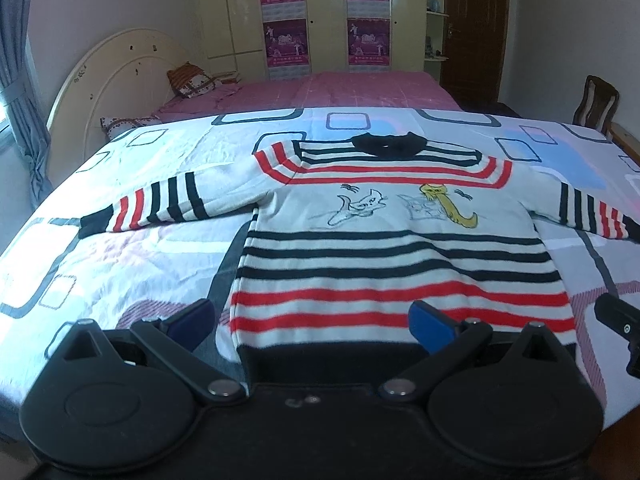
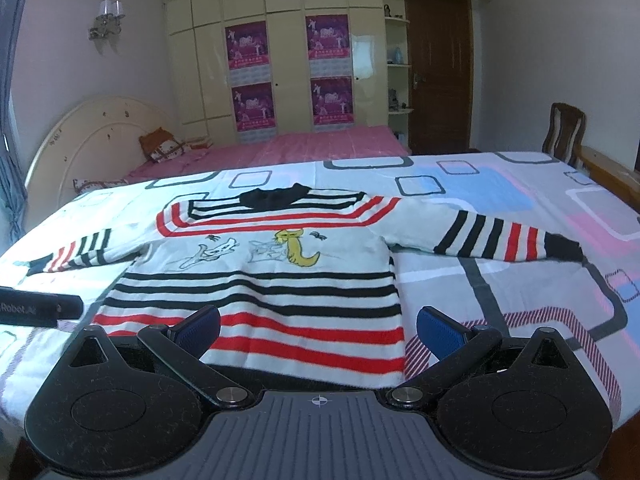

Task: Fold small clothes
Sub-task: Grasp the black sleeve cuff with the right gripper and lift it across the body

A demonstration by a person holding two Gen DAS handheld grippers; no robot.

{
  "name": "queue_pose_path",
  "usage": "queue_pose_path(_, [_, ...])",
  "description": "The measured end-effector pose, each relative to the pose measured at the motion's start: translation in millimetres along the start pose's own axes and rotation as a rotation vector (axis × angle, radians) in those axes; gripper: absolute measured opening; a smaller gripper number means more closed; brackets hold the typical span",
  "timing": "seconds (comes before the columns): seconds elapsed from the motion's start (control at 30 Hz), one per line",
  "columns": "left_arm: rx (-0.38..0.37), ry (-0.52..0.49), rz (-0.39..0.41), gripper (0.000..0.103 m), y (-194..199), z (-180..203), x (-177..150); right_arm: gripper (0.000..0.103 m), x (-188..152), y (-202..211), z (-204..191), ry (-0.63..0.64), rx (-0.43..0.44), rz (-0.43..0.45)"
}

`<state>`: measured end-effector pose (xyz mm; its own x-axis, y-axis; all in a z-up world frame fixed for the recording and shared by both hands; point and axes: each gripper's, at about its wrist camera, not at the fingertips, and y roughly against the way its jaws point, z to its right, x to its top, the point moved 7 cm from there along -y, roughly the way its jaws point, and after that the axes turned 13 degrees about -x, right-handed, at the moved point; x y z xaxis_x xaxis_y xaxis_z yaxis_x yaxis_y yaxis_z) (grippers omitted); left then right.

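A small white sweater with black and red stripes, a black collar and cat drawings lies flat on the patterned bedspread, both sleeves spread out sideways. In the right wrist view the same sweater lies ahead, slightly left. My left gripper is open over the hem's left part, its blue pads wide apart with nothing between them. My right gripper is open over the hem's right corner, holding nothing. The other gripper's body shows at each view's edge.
The patterned bedspread covers the near bed. Behind it lies a pink bed with a cushion and a cream headboard. A wooden chair stands at the far right, a wardrobe and a brown door beyond.
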<state>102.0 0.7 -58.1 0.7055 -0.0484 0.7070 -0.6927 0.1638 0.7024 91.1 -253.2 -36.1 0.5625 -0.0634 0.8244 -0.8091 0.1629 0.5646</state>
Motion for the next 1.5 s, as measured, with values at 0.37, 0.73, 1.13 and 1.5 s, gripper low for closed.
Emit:
queue_pose_path(0.37, [-0.051,-0.027,-0.014,0.103,-59.3,-21.4,38.4,0.103,20.7,-59.1,1.7,-0.080,-0.043,-0.044])
queue_pose_path(0.73, [-0.108,-0.049,-0.034,0.103,-124.5,-54.4,75.7,0.103,40.2,-124.9,3.8,-0.152,-0.131,-0.090])
queue_pose_path(1.13, [-0.094,-0.069,-0.052,0.101,-185.2,-33.0,94.8,0.103,46.6,-188.0,72.5,-0.250,-0.199,-0.129])
queue_pose_path(1.5, [-0.079,-0.072,-0.103,0.095,-234.3,30.9,98.5,0.077,34.7,-248.3,198.7,-0.288,-0.298,-0.197])
